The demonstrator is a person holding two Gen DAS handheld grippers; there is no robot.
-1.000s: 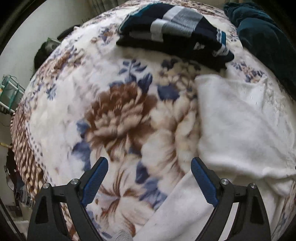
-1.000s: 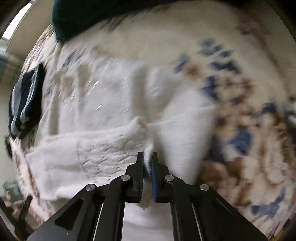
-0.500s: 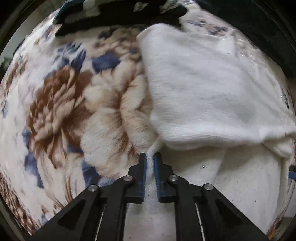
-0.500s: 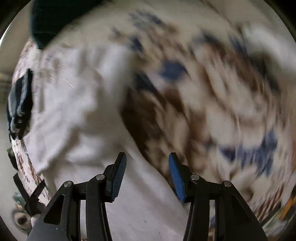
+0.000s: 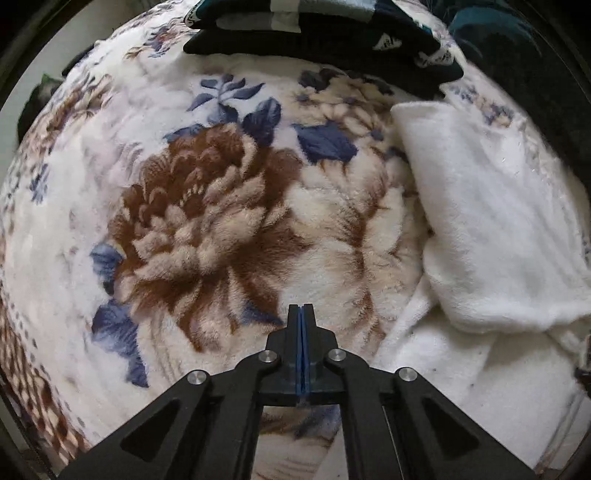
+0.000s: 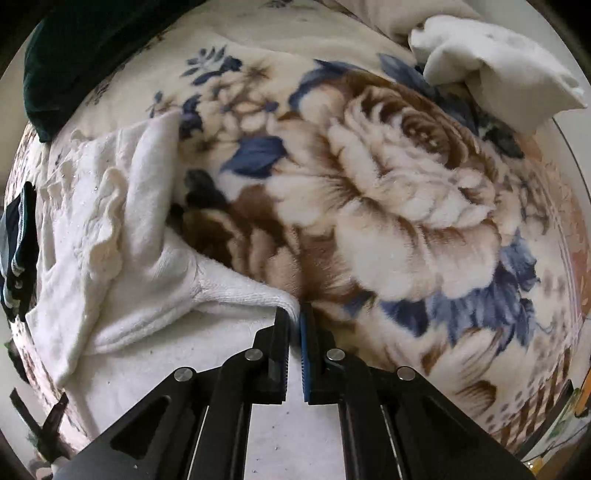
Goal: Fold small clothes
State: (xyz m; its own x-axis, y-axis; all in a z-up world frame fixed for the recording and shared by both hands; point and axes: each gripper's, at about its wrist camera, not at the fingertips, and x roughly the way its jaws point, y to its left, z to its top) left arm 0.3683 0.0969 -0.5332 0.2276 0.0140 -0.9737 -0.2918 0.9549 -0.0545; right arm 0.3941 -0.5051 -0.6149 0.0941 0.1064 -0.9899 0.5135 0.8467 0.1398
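A: Where is the white garment [image 5: 476, 221]?

B: On the floral fleece blanket [image 5: 207, 221], to the right in the left wrist view. Part of it is folded over itself and the rest spreads toward the lower right.

A: And the left tool [image 5: 301, 308]?

B: Its blue pads are pressed flat together over the brown flower print, with nothing visible between them. The garment lies just beside it, to the right.

A: The right tool [image 6: 294, 314]?

B: Its jaws have just been closing, and they now pinch a ribbed edge of the white garment [image 6: 122, 266]. The cloth runs from the pinch up and to the left.

A: Anything else around?

B: A folded dark pile with grey stripes [image 5: 314, 33] lies at the far edge of the blanket, a dark teal cloth [image 6: 74, 51] beside it, and another white bundle [image 6: 491, 70] at the upper right of the right wrist view.
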